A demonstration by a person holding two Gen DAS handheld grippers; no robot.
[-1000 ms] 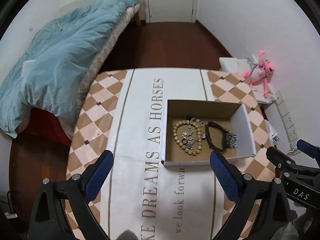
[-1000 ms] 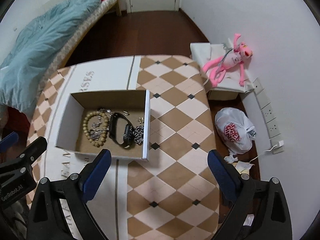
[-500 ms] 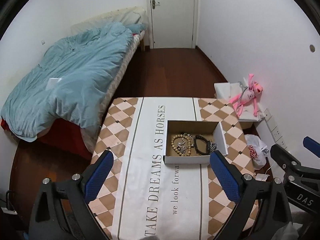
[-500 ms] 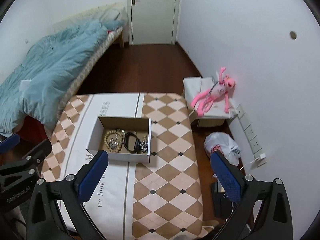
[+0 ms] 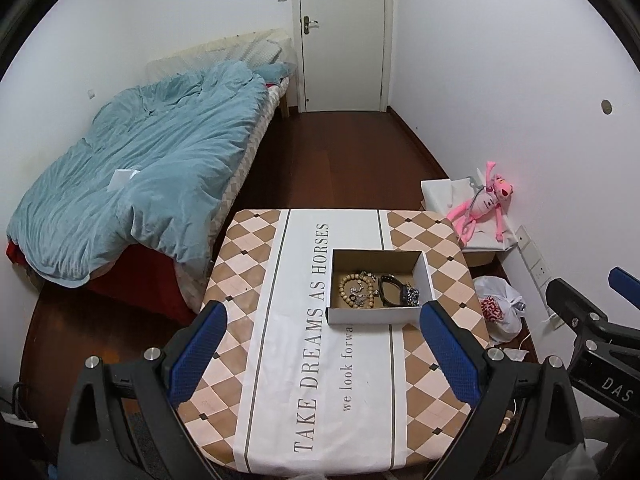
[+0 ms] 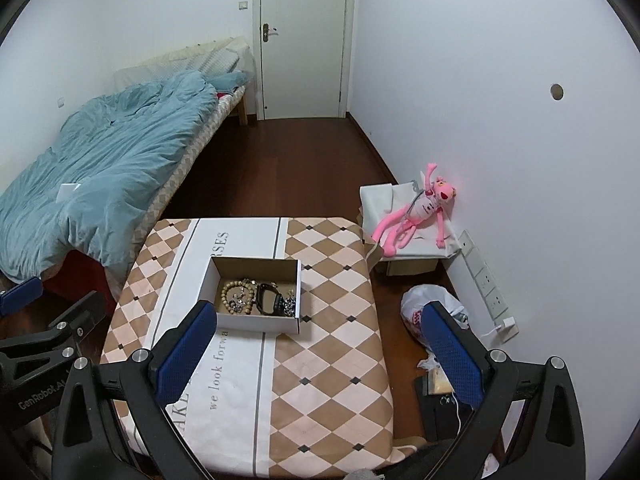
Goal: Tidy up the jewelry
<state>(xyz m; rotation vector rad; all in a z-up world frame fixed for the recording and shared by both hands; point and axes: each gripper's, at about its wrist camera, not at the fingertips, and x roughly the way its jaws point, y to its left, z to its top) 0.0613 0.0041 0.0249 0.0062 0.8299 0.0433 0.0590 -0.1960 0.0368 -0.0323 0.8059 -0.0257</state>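
Left tool (image 5: 320,344): spread wide, empty, above the table's near edge.
Right tool (image 6: 316,340): spread wide, empty, beside it.
Box (image 5: 378,316): ahead of both, toward the table's far right corner, long axis crosswise.
Contents: bead bracelet (image 5: 351,290), black band (image 5: 390,291), chains.
Nearer: neither clearly.

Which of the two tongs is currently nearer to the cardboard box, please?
Left, narrowly. The box lies ahead between the left tongs; from the right tongs it sits ahead, off to their left.
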